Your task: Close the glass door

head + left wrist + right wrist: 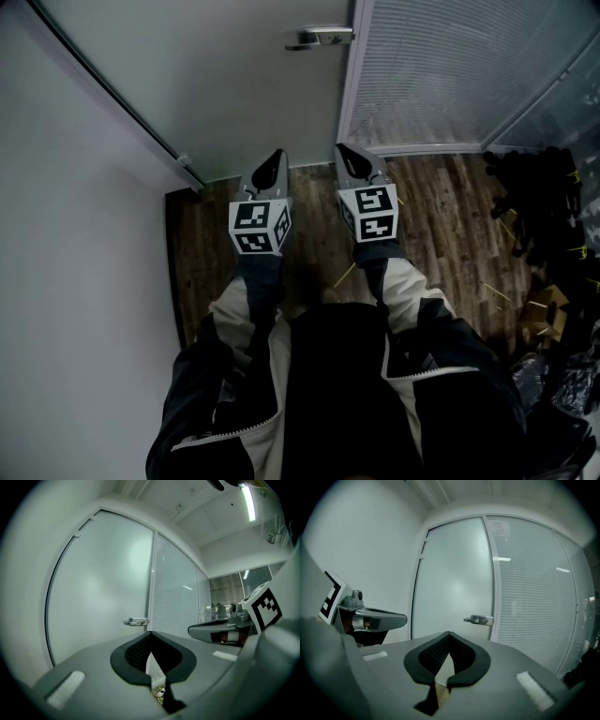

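While the left claw and right claw are closed empty, the glass door stands ahead, apart.

the glass door is milky grey-white. its handle is shiny silver. the panel right of the door is white with thin lines across it. the floor below the door is brown wood in long strips. the left tongs and right tongs are grey, with black inside. their cubes have black and white squares. the sleeves are dark and cream.
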A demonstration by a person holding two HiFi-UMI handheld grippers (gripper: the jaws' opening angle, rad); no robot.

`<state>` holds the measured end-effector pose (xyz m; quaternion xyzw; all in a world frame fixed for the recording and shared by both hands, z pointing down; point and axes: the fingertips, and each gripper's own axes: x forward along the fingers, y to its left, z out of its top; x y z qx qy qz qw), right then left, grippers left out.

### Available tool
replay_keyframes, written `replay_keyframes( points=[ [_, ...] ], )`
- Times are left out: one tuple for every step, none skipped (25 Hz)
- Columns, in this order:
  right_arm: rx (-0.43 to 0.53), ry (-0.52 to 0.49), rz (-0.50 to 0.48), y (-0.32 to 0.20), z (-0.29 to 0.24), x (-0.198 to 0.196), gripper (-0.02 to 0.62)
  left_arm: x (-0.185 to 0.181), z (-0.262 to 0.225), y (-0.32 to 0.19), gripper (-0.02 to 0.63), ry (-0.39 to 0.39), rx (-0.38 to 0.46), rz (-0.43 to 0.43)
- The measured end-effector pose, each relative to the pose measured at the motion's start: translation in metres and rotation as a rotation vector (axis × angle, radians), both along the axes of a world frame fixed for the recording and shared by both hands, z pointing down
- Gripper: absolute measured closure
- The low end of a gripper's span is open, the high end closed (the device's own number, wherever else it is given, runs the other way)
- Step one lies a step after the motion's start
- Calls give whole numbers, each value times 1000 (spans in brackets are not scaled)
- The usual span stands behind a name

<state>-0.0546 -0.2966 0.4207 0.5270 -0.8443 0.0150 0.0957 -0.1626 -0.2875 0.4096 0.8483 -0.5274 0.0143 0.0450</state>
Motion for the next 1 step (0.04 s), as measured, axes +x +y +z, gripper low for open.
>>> replay_keyframes(
  points=[
    [1,1,1,0,-1,0,594,0,0,-1,601,0,0,1]
  ],
)
